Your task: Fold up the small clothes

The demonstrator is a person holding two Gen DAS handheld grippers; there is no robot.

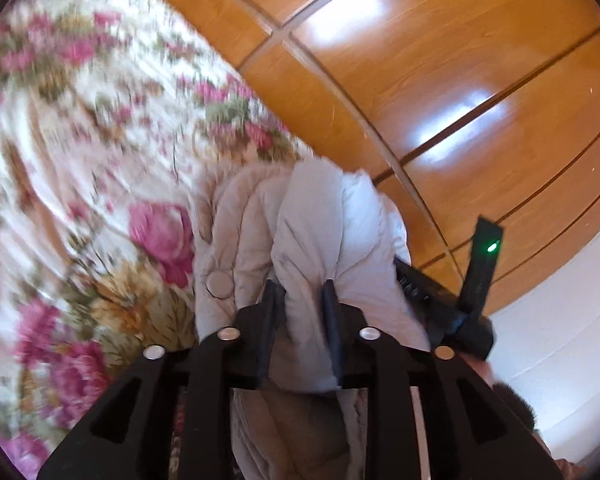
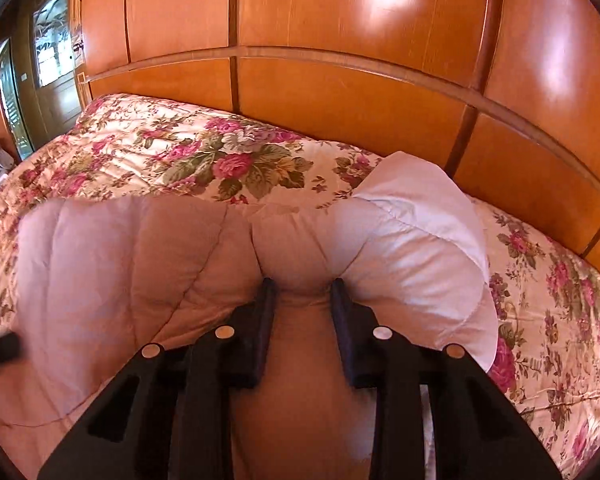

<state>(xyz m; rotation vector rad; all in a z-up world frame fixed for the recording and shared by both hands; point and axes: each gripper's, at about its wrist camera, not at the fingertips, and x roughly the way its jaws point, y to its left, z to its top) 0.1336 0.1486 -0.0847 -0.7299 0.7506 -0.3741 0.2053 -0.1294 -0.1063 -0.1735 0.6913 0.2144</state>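
A floral bedspread (image 2: 188, 152) covers the bed beneath a wooden panelled wall (image 2: 340, 92). A pale quilted jacket (image 2: 112, 264) lies along the bed's near edge. The left gripper (image 1: 302, 290) and the right gripper (image 2: 304, 286) each pinch a puffy fold of it.

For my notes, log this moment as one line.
left gripper: shut on puffy jacket | right gripper: shut on puffy jacket | floral bedspread below

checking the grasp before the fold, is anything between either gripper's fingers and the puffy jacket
Nothing visible. The puffy jacket bulges straight between the right gripper fingers, and a fold of it sits between the left gripper fingers. It lies on the floral bedspread.
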